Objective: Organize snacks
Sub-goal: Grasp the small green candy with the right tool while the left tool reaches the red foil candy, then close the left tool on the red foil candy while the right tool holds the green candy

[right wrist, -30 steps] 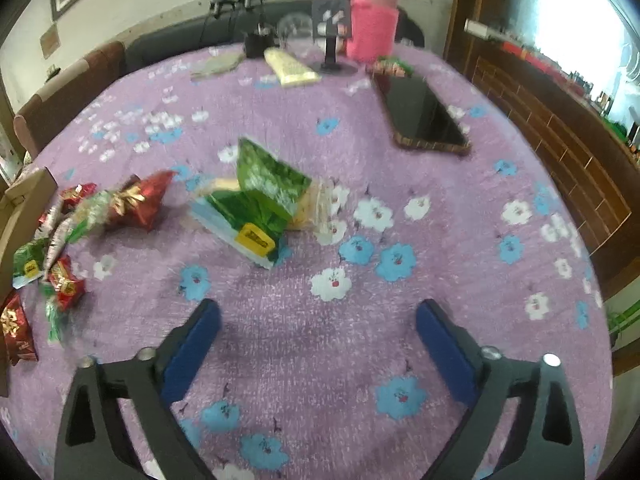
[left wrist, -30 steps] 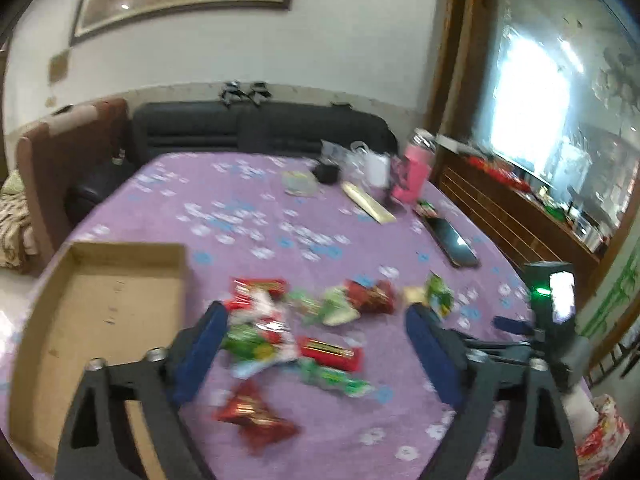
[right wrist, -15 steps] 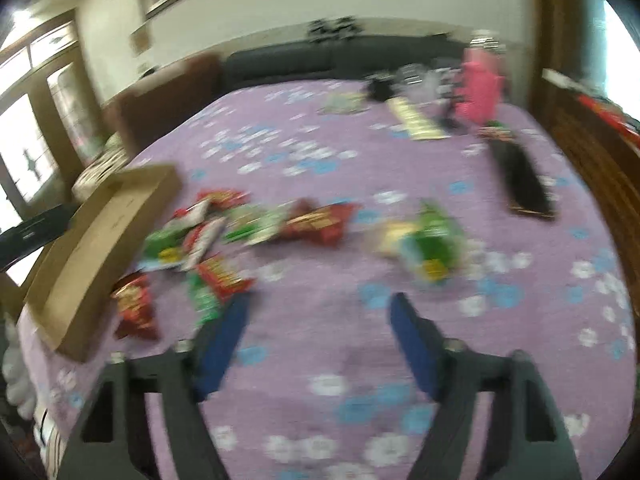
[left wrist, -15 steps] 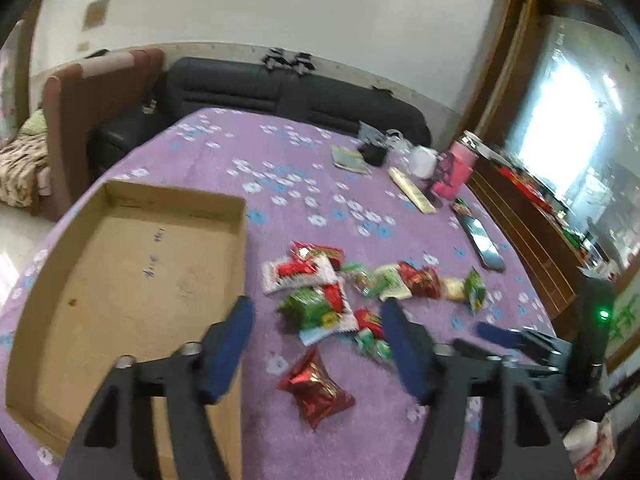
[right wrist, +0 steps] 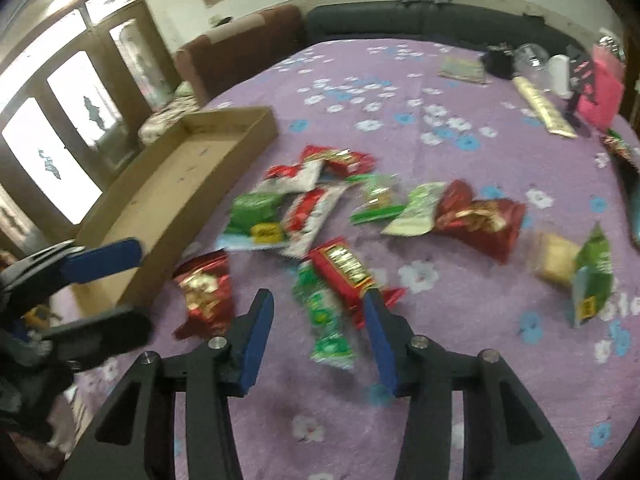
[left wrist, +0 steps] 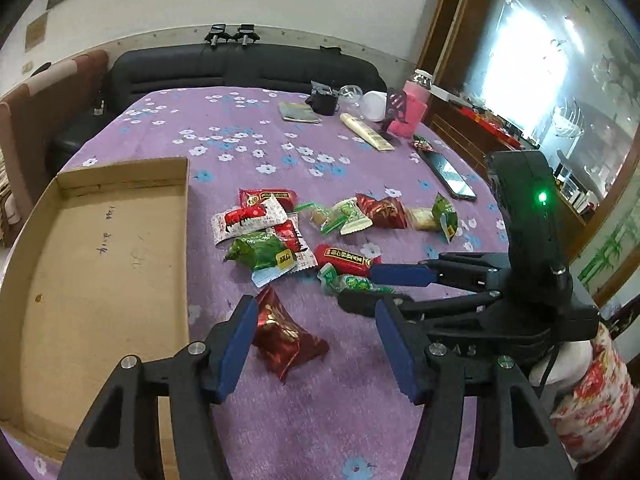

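While the cardboard tray [left wrist: 108, 264] lies bare on the purple flowered table [left wrist: 248, 132], every snack is outside it, so the step in hand looks like the first pick-ups, with nothing yet sorted. The snack pile [left wrist: 304, 236] is scattered just beside the tray's long wall, on the side away from the sofa [left wrist: 240, 68].

The left gripper [left wrist: 314, 344] hovers low over the table with its jaws wide apart and empty; a red foil packet [left wrist: 286, 334] lies between them, closest of all the snacks to the tray. Whether the blue pads touch it cannot be told, though the near one looks just beside its crimped end. The next move, by this reading, calls for lowering a little, closing on the packet's middle and carrying it over the tray wall without snagging the rim.

The right gripper [right wrist: 318, 330] also stands open and holds nothing. It straddles a green packet [right wrist: 324, 320], and a red bar-shaped packet [right wrist: 344, 272] leans against the inner face of one finger [right wrist: 380, 340]. Closing here risks catching both packets, so a small shift toward the green one alone seems wise. The two grippers work close together beside the tray, so they will need to take turns
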